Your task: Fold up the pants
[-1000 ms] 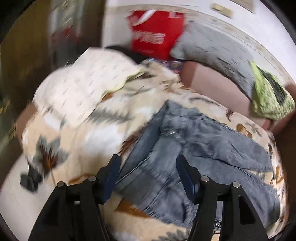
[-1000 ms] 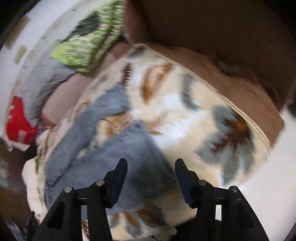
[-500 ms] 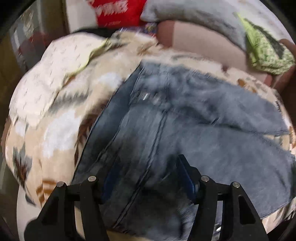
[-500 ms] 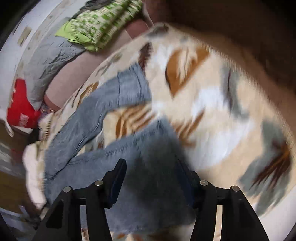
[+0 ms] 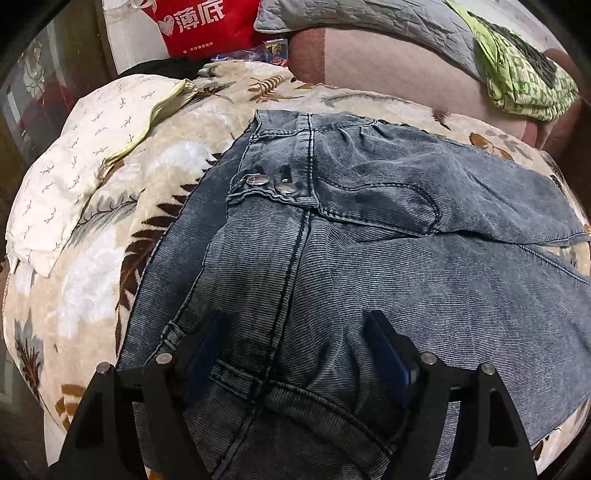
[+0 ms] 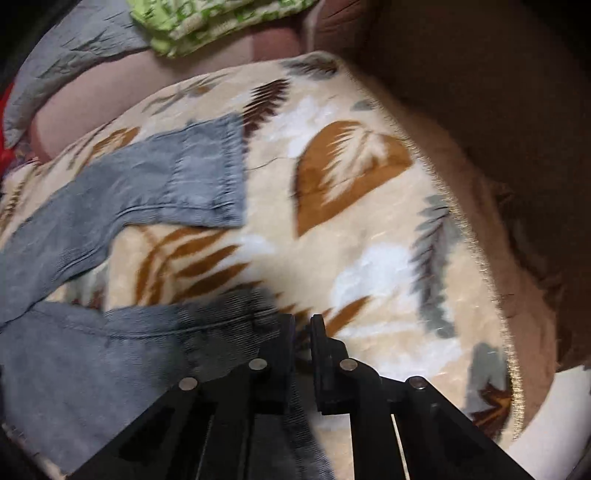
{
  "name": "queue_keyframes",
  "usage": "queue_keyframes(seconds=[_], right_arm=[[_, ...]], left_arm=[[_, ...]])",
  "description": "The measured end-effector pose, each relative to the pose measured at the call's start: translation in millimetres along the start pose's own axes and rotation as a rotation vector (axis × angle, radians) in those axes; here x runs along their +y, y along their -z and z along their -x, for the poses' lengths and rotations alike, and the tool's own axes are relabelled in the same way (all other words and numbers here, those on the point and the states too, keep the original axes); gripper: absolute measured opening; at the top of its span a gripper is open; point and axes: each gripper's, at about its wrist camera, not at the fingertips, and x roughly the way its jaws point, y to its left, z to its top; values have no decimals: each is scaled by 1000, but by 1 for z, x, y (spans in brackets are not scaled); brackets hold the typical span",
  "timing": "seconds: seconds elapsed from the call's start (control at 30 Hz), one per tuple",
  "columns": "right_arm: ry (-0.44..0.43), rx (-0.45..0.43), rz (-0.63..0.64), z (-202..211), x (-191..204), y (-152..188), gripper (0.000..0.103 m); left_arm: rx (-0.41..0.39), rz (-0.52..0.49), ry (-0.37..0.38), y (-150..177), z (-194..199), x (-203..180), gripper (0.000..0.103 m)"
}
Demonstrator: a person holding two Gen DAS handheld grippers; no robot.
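Grey-blue denim pants [image 5: 369, 229] lie spread on a leaf-patterned blanket [image 5: 103, 258], waistband and two metal buttons [image 5: 269, 182] toward the left. My left gripper [image 5: 299, 343] is open, its fingers pressed down on the near waistband. In the right wrist view both pant legs show: the far leg's hem [image 6: 210, 173] lies flat, and the near leg [image 6: 110, 354] runs under my right gripper [image 6: 303, 332], which is shut on the near leg's hem edge.
A white patterned pillow [image 5: 81, 155] lies at the blanket's left. A red bag [image 5: 207, 26], a grey quilt [image 5: 369, 22] and a green checked cloth [image 5: 524, 70] sit behind. A brown sofa arm [image 6: 498, 110] rises at the right.
My left gripper dropped down onto the waistband, still open. My right gripper moved down to the near leg's hem and closed on it.
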Motion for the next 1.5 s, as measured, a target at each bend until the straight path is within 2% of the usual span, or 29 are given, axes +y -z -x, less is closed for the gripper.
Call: queue_keyframes(seconds=[0.07,0.13,0.2,0.27,0.33,0.37,0.43,0.47,0.5,0.57,0.6,0.67,0.77,0.87,0.93,1.0,1.13,1.2,1.23,1.37,1.4,1.43,1.47,1.5], right_arm=[[-29,46,-14,-14,-2,0,10],[-29,0,-35,0,-6,4,11],[-87,-68,-70,26,-7,8,17],[-139,-107,-54,47,-2,14,43],[-233,-95,-32,53,10,24,63],[-288,-76,-6,48,18,30,64],[-286,30,7,21,22,35,64],[-277,99,-14,0,19,37,62],[-288,86,-32,0,17,36,62],[-310,67,-32,19,19,29,63],[-327,41,-19,28,19,25,63],[-338,1,-9,42,17,10,64],[-388,2,-55,31,8,-21,64],[-436,45,-104,7,11,-46,64],[-389,39,-85,-8,16,-60,63],[-350,64,-151,-26,10,-72,63],[-381,131,-204,-56,16,-82,62],[-330,137,-155,-54,26,-84,27],[-327,132,-144,-51,28,-85,19],[-214,40,-40,-16,33,-85,18],[-157,24,14,-12,36,-82,18],[-114,33,56,-16,41,-78,20],[-87,68,96,-27,45,-74,26],[-92,158,139,-48,50,-67,26]], left_arm=[[13,1,4,-4,3,2,78],[-7,21,18,-2,13,8,78],[-51,50,45,-6,24,11,78],[-70,67,47,-9,29,12,78],[-65,71,71,-11,24,11,79],[-50,63,70,-10,17,9,79],[52,12,8,-3,-10,2,81],[24,-12,-7,-3,-9,-1,81],[22,-25,-10,-5,-4,-5,81],[17,4,53,-13,4,-2,81],[-13,35,77,-20,12,3,81],[-38,62,78,-33,18,10,81],[-48,102,83,-60,11,26,81],[-9,186,71,-82,-14,48,81],[12,233,84,-87,-32,58,81],[36,246,68,-87,-43,61,81],[50,215,67,-88,-58,56,81],[48,204,60,-88,-60,54,81],[47,203,61,-89,-61,54,82],[48,182,59,-92,-55,54,82],[38,174,56,-94,-53,54,82],[29,169,49,-96,-51,55,82],[34,172,51,-100,-53,57,82],[39,177,58,-103,-54,59,82]])
